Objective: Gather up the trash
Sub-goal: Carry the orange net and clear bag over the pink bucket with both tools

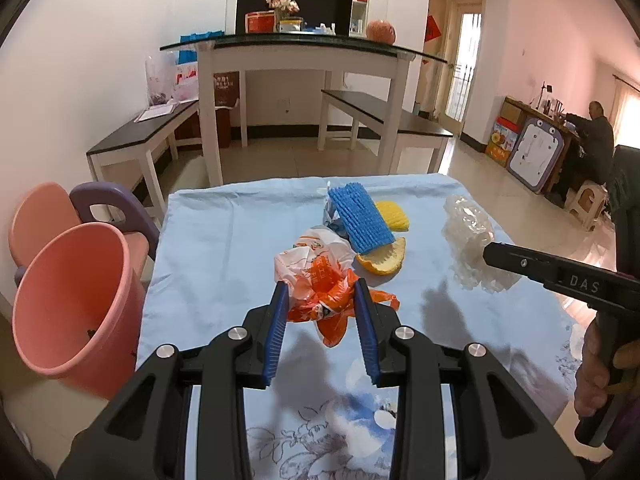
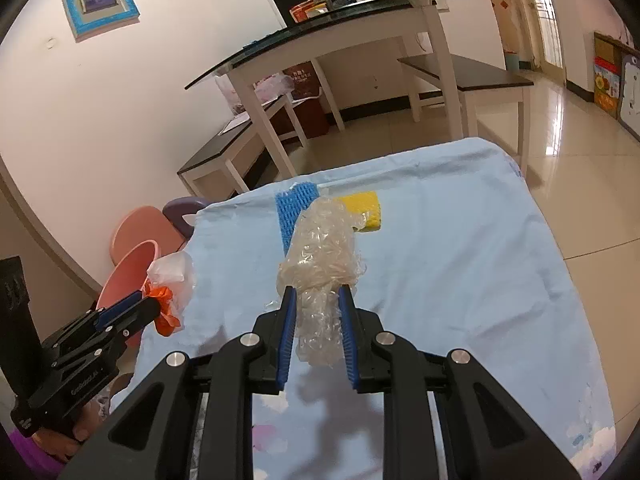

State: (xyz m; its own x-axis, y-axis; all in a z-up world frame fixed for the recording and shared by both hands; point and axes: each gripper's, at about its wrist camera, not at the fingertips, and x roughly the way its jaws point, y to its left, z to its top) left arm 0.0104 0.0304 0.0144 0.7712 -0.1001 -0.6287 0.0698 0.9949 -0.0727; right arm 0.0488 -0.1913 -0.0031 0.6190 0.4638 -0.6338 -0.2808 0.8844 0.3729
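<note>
— Two tongs, both loaded. Left tongs [image 1: 320,292] clamped on a crumpled orange-and-white plastic bag [image 1: 320,276], pinched between the blue pads [image 1: 276,332].
— And carried clear of the counter [image 1: 208,248]?
— Seemed lifted; bag bunched at the fingertips, tail hanging below. Seen from the right wrist, held out at the left edge, just in front of the pink bucket [image 2: 132,268].
— Right tongs [image 2: 318,296]?
— Closed on a wad of clear crinkled plastic wrap [image 2: 324,252], most of it bulging out past the fingertips, a loose end trailing back between the pads.
— Left behind on the blue cloth?
— Still lying there: blue foam netting [image 1: 360,216], yellow foam piece [image 1: 394,214] just beside it, and a curl of yellow peel [image 1: 382,260] touching the netting's near end. All beyond the left tongs, nothing gripping them.
— Bucket position?
— Stood off the counter's left side, mouth tilted toward the camera, beside pink and purple stools [image 1: 108,204].
</note>
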